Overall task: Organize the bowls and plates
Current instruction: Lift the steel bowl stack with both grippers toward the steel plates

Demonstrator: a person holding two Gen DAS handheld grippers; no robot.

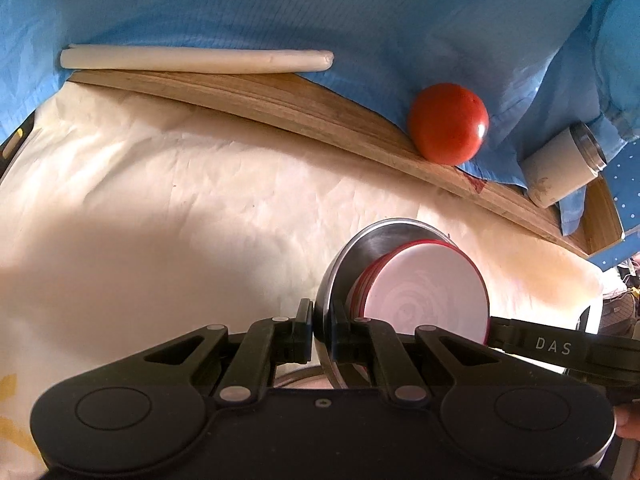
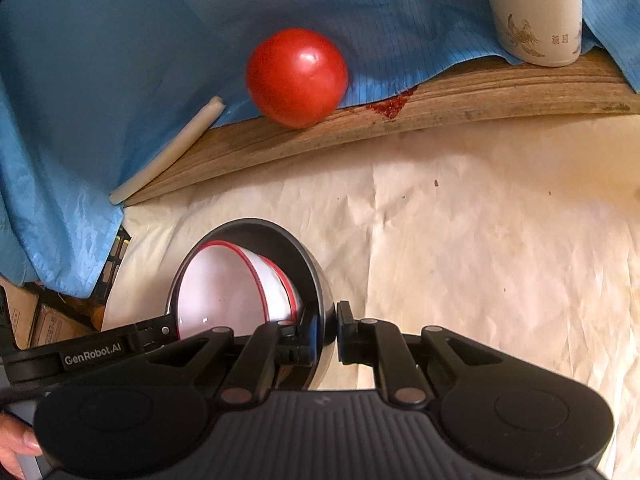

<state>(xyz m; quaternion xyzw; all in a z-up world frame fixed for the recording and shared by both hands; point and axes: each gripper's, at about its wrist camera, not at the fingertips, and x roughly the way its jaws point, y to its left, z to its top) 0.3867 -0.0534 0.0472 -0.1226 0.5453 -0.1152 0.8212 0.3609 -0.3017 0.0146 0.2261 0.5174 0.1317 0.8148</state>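
Observation:
A steel bowl [image 1: 360,248] holds a stack of white bowls with red rims [image 1: 428,292]. My left gripper [image 1: 322,330] is shut on the steel bowl's rim, one finger inside and one outside. In the right wrist view the same steel bowl [image 2: 308,264] with the white red-rimmed bowls [image 2: 232,292] inside is pinched at its opposite rim by my right gripper [image 2: 326,330]. The bowl stack is held between both grippers above the cream paper. Each gripper shows at the edge of the other's view.
Cream paper [image 1: 180,208] covers a wooden board [image 2: 460,92]. Behind it on blue cloth [image 1: 280,8] lie a red tomato [image 2: 296,76], a white roll [image 1: 196,60] and a white flask [image 2: 532,12], seen lying in the left view [image 1: 560,164]. Cardboard boxes [image 2: 36,316] sit at left.

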